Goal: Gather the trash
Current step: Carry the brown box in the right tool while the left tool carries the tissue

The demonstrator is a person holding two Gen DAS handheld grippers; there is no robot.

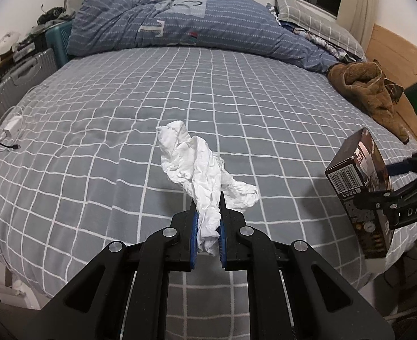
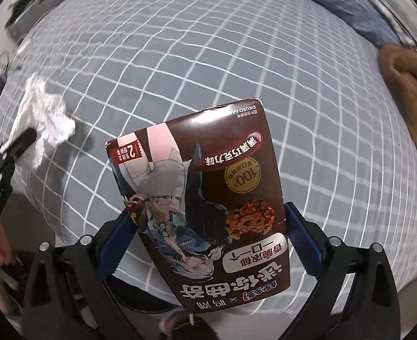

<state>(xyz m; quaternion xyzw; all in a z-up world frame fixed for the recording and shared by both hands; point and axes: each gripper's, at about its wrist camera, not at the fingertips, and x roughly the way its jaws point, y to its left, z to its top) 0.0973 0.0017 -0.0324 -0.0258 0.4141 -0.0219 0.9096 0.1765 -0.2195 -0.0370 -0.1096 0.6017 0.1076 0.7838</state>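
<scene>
My left gripper (image 1: 207, 198) is shut on a crumpled white tissue (image 1: 197, 158) and holds it above the grey checked bed sheet (image 1: 123, 107). My right gripper (image 2: 205, 209) is shut on a brown cookie box (image 2: 208, 198) with a cartoon figure, held upside down above the sheet (image 2: 208, 56). The box (image 1: 358, 181) and the right gripper (image 1: 406, 195) also show at the right edge of the left wrist view. The tissue (image 2: 47, 116) and the left gripper (image 2: 18, 141) show at the left of the right wrist view.
A blue quilt (image 1: 180, 25) and pillows (image 1: 310, 14) lie along the far side of the bed. A brown garment (image 1: 372, 90) lies at the right. A white charger and cables (image 1: 10, 130) lie at the left edge. A suitcase (image 1: 18, 82) and clutter stand beside the bed.
</scene>
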